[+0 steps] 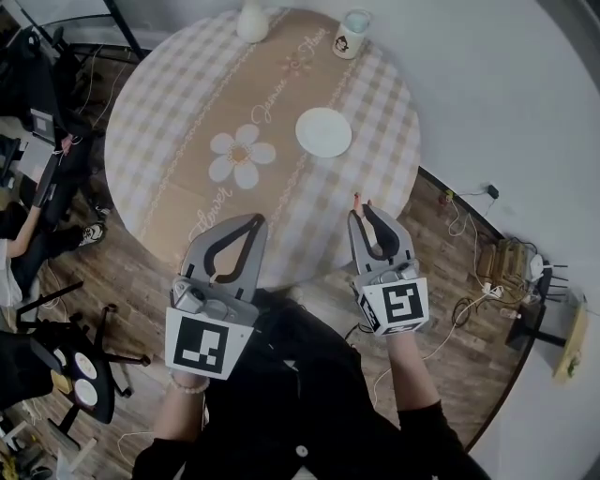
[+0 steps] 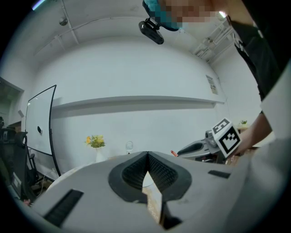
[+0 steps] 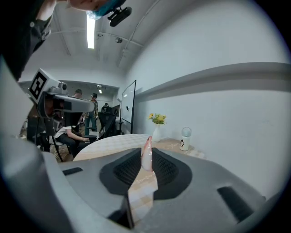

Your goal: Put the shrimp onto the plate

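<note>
A pale pink shrimp (image 3: 147, 155) with a red tail (image 1: 356, 199) is pinched upright between the jaws of my right gripper (image 1: 362, 210). That gripper is held at the table's near edge, short of the empty white plate (image 1: 323, 131), which sits right of the table's middle. My left gripper (image 1: 257, 221) hovers over the near edge to the left, jaws shut with nothing between them. In the left gripper view the right gripper (image 2: 200, 146) shows at the right. The plate is hidden in both gripper views.
The round table (image 1: 169, 112) wears a checked cloth with a tan runner and a daisy print (image 1: 242, 155). A white vase (image 1: 252, 21) and a small cup (image 1: 353, 35) stand at the far edge. Chairs and a seated person (image 1: 19, 234) are on the left; cables lie on the floor (image 1: 469, 272) to the right.
</note>
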`<state>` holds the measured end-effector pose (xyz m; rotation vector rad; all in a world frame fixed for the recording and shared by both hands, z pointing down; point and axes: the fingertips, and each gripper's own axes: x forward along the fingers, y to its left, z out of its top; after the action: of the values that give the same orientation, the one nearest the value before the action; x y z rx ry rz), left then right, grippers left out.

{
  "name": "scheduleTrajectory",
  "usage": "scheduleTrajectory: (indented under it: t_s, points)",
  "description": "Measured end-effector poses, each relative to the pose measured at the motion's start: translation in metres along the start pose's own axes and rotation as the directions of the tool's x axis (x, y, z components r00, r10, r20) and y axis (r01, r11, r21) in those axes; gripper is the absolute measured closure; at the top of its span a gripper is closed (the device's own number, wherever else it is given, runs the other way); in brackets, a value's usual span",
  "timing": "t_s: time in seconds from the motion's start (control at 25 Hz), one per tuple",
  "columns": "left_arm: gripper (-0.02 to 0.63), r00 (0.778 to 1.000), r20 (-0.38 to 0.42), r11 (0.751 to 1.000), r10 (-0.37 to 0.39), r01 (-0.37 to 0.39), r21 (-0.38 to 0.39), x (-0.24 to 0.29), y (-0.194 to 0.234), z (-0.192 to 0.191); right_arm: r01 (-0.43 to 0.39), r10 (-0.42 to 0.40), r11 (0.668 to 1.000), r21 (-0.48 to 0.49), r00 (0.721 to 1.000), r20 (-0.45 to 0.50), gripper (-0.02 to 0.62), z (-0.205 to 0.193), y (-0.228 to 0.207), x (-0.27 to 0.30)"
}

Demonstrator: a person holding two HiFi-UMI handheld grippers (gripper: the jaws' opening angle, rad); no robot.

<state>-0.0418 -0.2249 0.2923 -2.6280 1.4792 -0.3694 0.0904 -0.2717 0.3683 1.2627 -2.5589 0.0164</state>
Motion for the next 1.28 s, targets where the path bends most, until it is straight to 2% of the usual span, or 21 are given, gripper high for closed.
scheduleTrajectory:
  t_s: [0.36, 0.56, 0.84, 1.08, 1.28]
  points:
    - [0.606, 0.999, -0.034, 0.999, 0.031, -0.032, -0.032, -0.002, 0.019, -0.017, -0.064, 0.054, 0.995, -0.079, 0.991, -0.123, 0.537, -0.044, -0.010, 0.060]
    - [0.606, 0.998, -0.045, 0.999, 0.044, -0.045, -0.017, -0.003, 0.030, -0.024, -0.092, 0.067, 0.987, -0.130, 0.980, -0.185, 0.537, -0.061, -0.020, 0.096]
    - [0.606, 0.995, -0.076, 0.997, 0.067, -0.069, -0.035, -0.005, 0.038, -0.039, -0.139, 0.098, 0.979, -0.149, 0.962, -0.254, 0.537, -0.081, -0.032, 0.145]
    - [0.606, 0.992, -0.092, 0.995, 0.084, -0.088, -0.036, -0.006, 0.044, -0.042, -0.162, 0.112, 0.979, -0.123, 0.934, -0.340, 0.537, -0.110, -0.045, 0.174]
    - [0.606, 0.988, -0.115, 0.994, 0.098, -0.103, -0.038, -0.014, 0.042, -0.049, -0.185, 0.119, 0.976, -0.114, 0.894, -0.432, 0.537, -0.140, -0.051, 0.195]
